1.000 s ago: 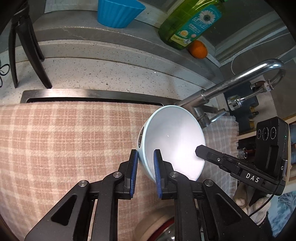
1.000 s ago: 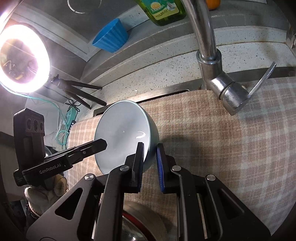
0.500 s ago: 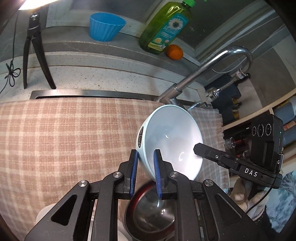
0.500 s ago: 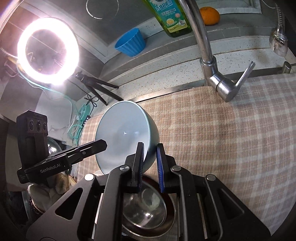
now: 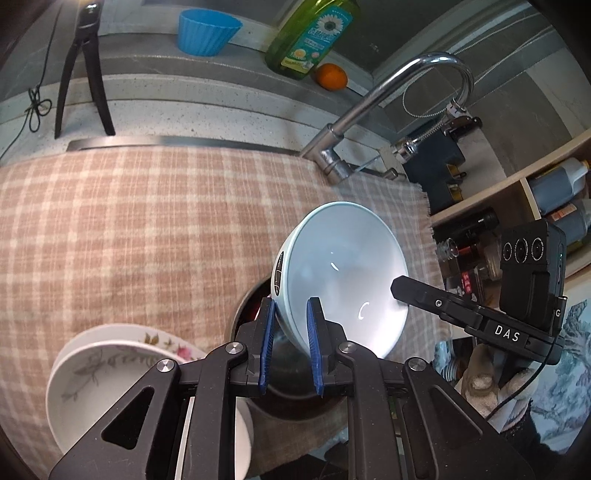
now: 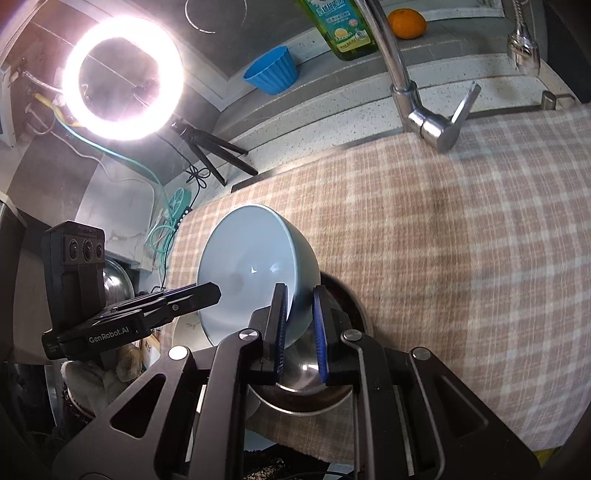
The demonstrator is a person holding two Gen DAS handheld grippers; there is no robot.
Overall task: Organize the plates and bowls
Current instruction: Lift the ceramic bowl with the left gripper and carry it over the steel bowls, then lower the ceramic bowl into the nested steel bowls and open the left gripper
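A pale blue bowl point(image 5: 343, 273) is held up between both grippers, above a steel bowl with a dark red outside point(image 5: 291, 395). My left gripper point(image 5: 290, 343) is shut on the blue bowl's left rim. My right gripper point(image 6: 300, 328) is shut on its opposite rim; the blue bowl point(image 6: 251, 269) and the steel bowl point(image 6: 306, 384) show in the right wrist view too. A white plate with a flower pattern point(image 5: 107, 365) lies to the left of the steel bowl. The right gripper's finger point(image 5: 424, 295) reaches the bowl from the right.
A pink checked cloth point(image 5: 147, 229) covers the sink area. A steel tap point(image 5: 373, 110) rises behind it. On the back ledge stand a blue cup point(image 5: 207, 31), a green soap bottle point(image 5: 310, 37) and an orange point(image 5: 332, 75). A ring light point(image 6: 122, 77) on a tripod glows at left.
Both grippers have drawn the blue bowl back toward the near edge of the cloth, over the steel bowl. The flowered plate has come into view.
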